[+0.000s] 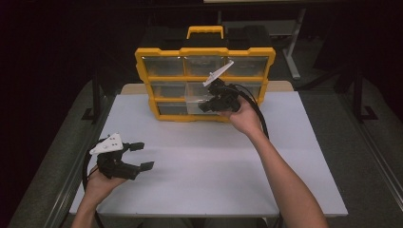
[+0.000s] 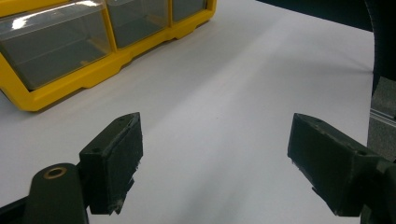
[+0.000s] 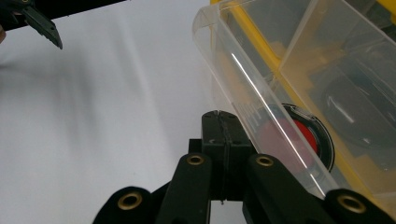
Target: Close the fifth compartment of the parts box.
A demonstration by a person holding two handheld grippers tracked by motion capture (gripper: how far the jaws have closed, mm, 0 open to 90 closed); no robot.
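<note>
- Clear plastic is what the work is turning on: a transparent drawer (image 1: pixel 198 102) is standing part-way out of the middle row of the yellow organiser (image 1: pixel 142 59), which is sitting at the far edge of the white table (image 1: pixel 199 166).
- The right gripper (image 1: pixel 205 105) is reaching forward to that drawer; in the right gripper view its two black jaws are pressed flat together with nothing between them, the tips (image 3: pixel 219 126) lying just beside the drawer's rounded front wall (image 3: pixel 243 79). Whether they are actually touching the plastic cannot be told.
- From those tips the drawer is lying to the right in the gripper's own view, its front edge running diagonally from upper left to lower right, so the long axis is slanting across the jaws rather than sitting square to them.
- Inside the drawer, a round black-rimmed piece with a red centre (image 3: pixel 303 135) is showing through the wall.
- The left gripper (image 1: pixel 138 156) is waiting near the person's side of the table, well apart from the organiser, with its pads (image 2: pixel 116 163) spread wide and nothing in them.
- The right hand (image 1: pixel 244 116) is plainly the nearer one, so the coming move, judged from this, is likely a nudge or hook on the drawer's front with the clenched tips.
</note>
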